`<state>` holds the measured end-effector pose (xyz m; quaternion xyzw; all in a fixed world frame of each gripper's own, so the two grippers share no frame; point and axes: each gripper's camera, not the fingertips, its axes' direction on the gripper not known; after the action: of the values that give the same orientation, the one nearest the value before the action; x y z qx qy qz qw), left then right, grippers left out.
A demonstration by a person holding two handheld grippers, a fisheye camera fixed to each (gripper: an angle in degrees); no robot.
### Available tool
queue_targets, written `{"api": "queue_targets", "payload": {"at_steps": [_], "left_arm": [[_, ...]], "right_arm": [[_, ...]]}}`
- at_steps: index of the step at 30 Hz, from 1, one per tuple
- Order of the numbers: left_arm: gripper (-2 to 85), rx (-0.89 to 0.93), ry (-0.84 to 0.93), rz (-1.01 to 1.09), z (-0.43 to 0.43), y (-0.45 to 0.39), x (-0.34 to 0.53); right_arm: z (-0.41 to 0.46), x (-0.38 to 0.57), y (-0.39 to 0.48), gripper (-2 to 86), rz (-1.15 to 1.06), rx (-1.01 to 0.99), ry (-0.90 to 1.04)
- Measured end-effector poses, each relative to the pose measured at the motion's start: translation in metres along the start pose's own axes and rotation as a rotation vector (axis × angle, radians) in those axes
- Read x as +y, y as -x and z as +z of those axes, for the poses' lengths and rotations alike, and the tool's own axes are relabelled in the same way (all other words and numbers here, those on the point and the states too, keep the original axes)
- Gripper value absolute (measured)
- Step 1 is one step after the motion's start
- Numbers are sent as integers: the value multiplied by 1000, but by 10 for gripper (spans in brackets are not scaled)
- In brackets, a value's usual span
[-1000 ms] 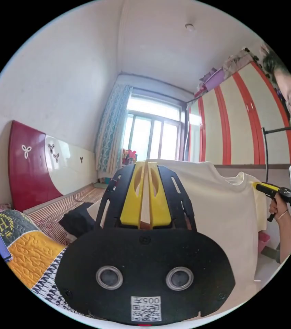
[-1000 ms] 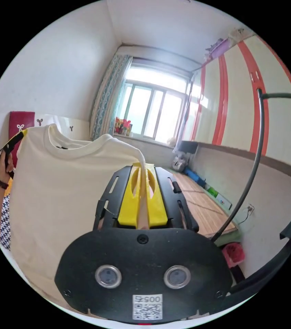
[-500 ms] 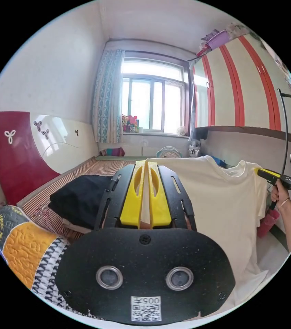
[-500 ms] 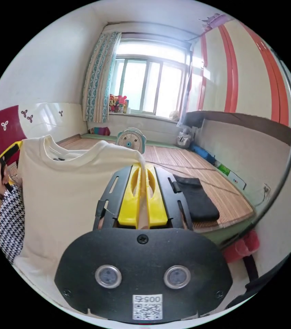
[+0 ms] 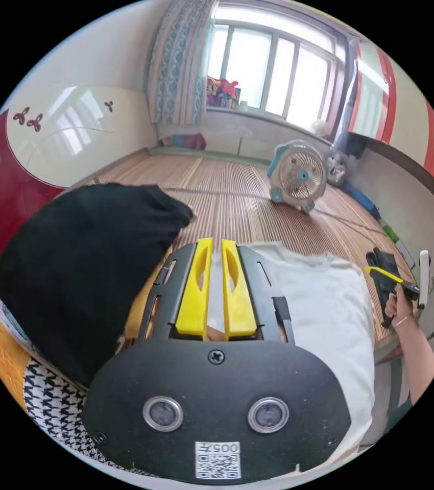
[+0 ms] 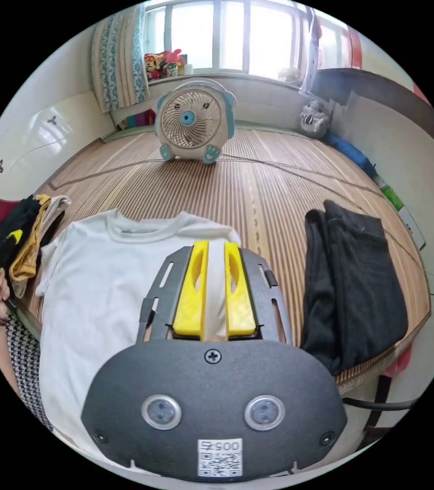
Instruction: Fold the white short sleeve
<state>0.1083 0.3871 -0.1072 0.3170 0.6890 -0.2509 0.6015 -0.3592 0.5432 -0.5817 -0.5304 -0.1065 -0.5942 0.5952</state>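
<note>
**White tee laid flat, both tools at the shoulders**

The white t-shirt lies spread on the bamboo mat, collar toward the fan, hem hanging off the near edge. A folded black garment sits to its right, well apart; a pile of dark and mustard clothes sits just beside its left sleeve.

Left tool: jaws a bit apart, white cloth between them, prob. loose, not pinched. Right tool: same, gap showing w/ shirt fabric in it, so open or near open over the right shoulder. The right tool also shows in the left gripper view, held in a hand at the shirt's far shoulder.

Handling, my read: light, soft, limp cotton; it won't hold shape, drapes and wrinkles easily, but isn't slippery on the ribbed mat. Best grip pts are doubled seams: shoulder seam, sleeve hem, bottom hem corners. Pinch a single layer only, lift low, and drag little so the layer below doesn't bunch.
</note>
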Motion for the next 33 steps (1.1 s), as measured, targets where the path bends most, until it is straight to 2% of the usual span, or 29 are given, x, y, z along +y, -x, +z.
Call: {"api": "queue_targets", "payload": {"at_steps": [7, 15, 17, 19, 23, 26, 33], "left_arm": [[36, 93, 160, 100, 17, -15, 66], [27, 281, 195, 151, 4, -53, 86], [11, 324, 213, 194, 1, -68, 89], [3, 359, 258, 325, -3, -94, 94], [-2, 393, 324, 429, -6, -121, 107], [-3, 344, 403, 454, 5, -134, 121], [-5, 310, 379, 483, 9, -143, 126]], "right_arm": [[-9, 56, -23, 72, -106, 47, -19], [15, 58, -33, 75, -187, -44, 51], [25, 52, -26, 74, -201, -43, 58], [37, 45, -26, 74, -191, -44, 85], [59, 39, -26, 61, -192, -26, 126], [61, 38, -24, 25, -199, 14, 143], [27, 24, -45, -10, -144, 56, 99]]}}
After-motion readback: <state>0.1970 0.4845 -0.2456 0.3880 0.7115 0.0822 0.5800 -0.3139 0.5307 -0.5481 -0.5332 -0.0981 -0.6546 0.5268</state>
